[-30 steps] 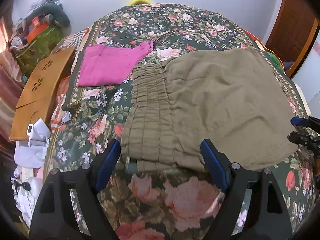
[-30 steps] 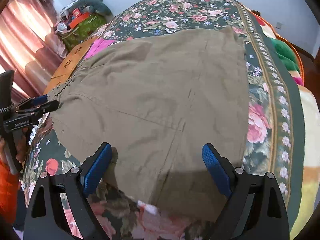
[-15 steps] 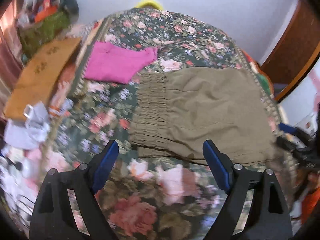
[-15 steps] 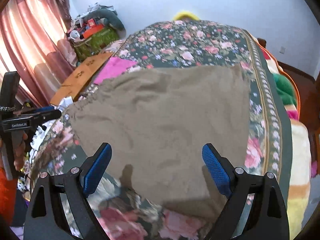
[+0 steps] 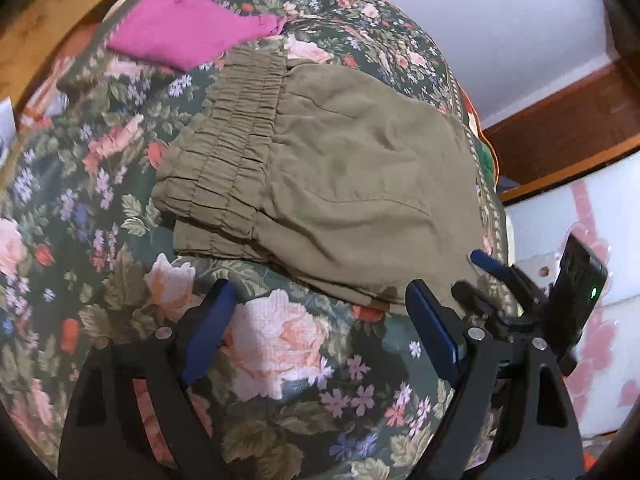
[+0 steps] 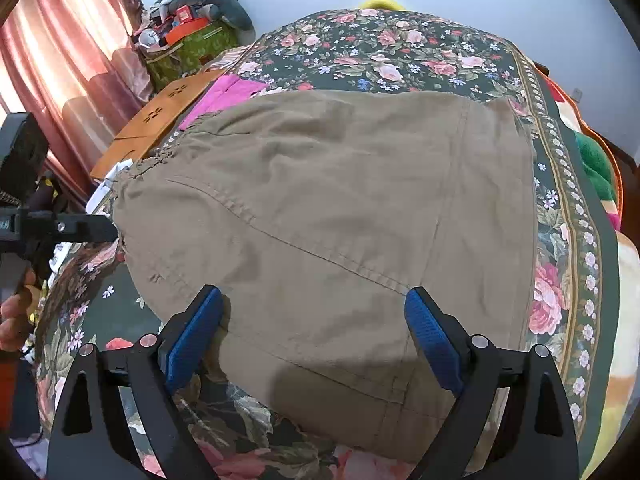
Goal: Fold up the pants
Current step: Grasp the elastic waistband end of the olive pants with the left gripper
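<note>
Olive-green pants point(image 5: 320, 176) lie folded on a floral bedspread point(image 5: 276, 340), their elastic waistband point(image 5: 228, 148) toward the left. My left gripper point(image 5: 320, 324) is open above the bedspread, just short of the pants' near edge, with nothing between its blue pads. In the right wrist view the pants point(image 6: 340, 208) fill the middle of the frame. My right gripper point(image 6: 316, 328) is open over the near part of the cloth, not pinching it. The right gripper point(image 5: 496, 280) also shows at the right edge of the left wrist view, and the left gripper point(image 6: 80, 228) at the left of the right wrist view.
A folded magenta garment point(image 5: 188, 36) lies beyond the waistband. A wooden board point(image 6: 160, 120) rests along the bed's left side, with a heap of bags and clothes point(image 6: 192, 40) and pink curtains point(image 6: 60, 72) behind. Folded blankets point(image 6: 600, 168) sit at the bed's right edge.
The left wrist view has rolled and drawn back from the pants, so its fingers now hang over bare bedspread. The right gripper has come back down close over the pants. Both stayed open.
</note>
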`<state>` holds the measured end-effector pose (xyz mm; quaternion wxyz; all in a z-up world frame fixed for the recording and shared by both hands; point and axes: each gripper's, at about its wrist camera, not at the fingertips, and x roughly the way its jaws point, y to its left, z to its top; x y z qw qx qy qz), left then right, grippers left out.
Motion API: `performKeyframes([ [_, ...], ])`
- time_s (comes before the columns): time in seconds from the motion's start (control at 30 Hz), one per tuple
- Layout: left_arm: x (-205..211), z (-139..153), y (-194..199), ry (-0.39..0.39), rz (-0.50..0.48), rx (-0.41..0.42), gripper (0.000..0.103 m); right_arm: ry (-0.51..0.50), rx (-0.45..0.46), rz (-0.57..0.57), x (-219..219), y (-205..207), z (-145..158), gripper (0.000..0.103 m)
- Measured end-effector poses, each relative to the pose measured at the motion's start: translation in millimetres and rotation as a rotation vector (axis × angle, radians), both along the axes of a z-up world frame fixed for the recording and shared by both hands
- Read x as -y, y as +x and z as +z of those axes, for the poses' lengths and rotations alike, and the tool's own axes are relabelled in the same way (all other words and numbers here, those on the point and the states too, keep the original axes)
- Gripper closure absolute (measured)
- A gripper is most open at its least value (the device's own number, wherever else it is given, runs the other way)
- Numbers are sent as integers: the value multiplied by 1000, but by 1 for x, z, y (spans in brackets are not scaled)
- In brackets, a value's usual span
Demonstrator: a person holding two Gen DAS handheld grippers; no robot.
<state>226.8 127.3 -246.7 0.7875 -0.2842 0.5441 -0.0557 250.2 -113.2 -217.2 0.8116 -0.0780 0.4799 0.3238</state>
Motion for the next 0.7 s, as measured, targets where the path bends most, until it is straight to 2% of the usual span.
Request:
performKeyframes([
  [0.13, -2, -5, 12, -58, -9, 7, 14, -9, 19, 9, -1, -5, 0, 12],
  [0.27, -13, -11, 24, -140, 26, 0, 9, 0, 3, 9, 0, -3, -1, 12],
  [0.43, -23, -14, 35, -171, 94, 5, 11, 15, -17, 5, 1, -3, -3, 12],
  [0.47, -24, -14, 37, -156, 109, 6, 14, 17, -19, 4, 1, -3, -3, 12],
  [0.53, -26, -13, 41, -89, 131, -1, 35, 20, -23, 3, 1, -4, -3, 12],
  [0.57, -25, -13, 43, -47, 139, -5, 41, 21, -25, 2, 1, -4, -3, 12],
  [0.6, -26, -13, 43, -12, 146, -6, 52, 23, -26, 1, 2, -4, -3, 12],
  [0.7, -24, -9, 37, 51, 132, 24, 64, 36, -37, -2, 4, -5, -3, 12],
])
